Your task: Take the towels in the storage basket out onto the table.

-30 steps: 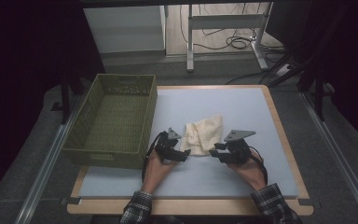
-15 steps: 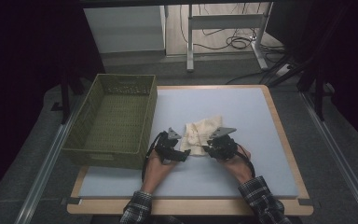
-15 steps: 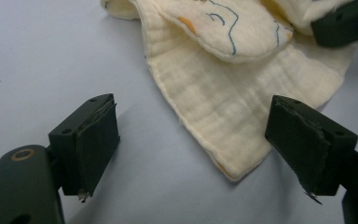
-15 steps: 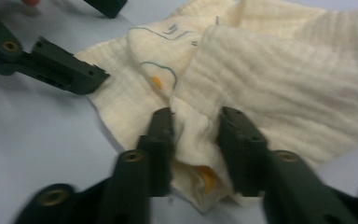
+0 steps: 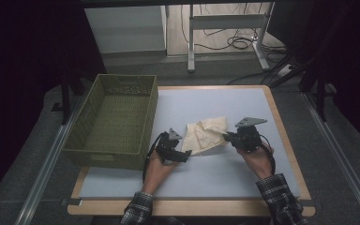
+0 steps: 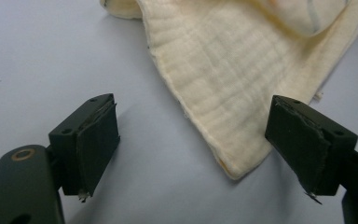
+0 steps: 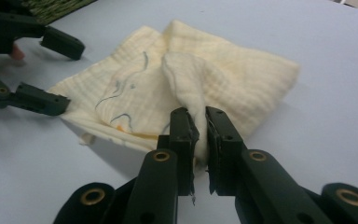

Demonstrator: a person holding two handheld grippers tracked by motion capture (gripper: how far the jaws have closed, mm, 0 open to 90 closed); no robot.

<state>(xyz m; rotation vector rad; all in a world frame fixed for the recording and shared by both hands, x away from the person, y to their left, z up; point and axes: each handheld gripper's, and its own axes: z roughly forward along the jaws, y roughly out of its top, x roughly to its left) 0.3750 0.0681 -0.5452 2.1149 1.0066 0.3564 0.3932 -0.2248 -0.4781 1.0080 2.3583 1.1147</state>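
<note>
where the cream cloth (image 5: 205, 136) lies crumpled on the pale blue tabletop (image 5: 243, 101), just right of the green basket (image 5: 114, 119), the right claw (image 7: 199, 122) is clenched on a raised fold of it at the cloth's right edge. the left claw (image 6: 193, 144) is released, jaws spread wide to either side of the cloth's near corner (resting flat on the tabletop), neither pad touching the fabric. thin dark and orange markings show on the cloth.
</note>
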